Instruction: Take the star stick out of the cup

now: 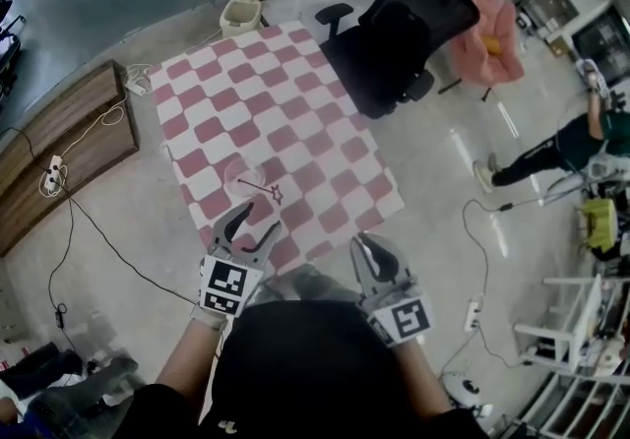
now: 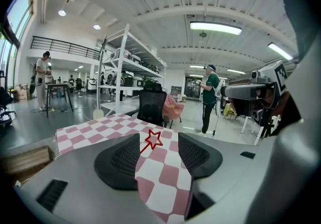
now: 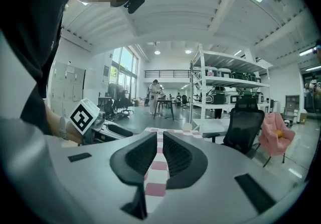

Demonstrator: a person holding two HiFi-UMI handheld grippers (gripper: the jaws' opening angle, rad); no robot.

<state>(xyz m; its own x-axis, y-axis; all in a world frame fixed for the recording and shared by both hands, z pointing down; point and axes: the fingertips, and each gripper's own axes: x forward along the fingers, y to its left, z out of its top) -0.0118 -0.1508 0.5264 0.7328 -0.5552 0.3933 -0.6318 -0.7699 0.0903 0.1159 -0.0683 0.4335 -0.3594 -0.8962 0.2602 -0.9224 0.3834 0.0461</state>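
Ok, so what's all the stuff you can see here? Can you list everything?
checked cloth: one, pink and white, spread out in the middle
star stick: one, red star outline, lying on the cloth just ahead of the left gripper
cup: one, clear and hard to see, on the cloth at the stick's other end
office chair: one, black, beyond the cloth
soft chair: one, pink, beside the black one
bin: one, cream, at the cloth's far corner
wooden bench: one, brown, at the left
other person: one, green top, far right
left gripper: one, grey with black jaws, open, empty
right gripper: one, same colours, closed, empty
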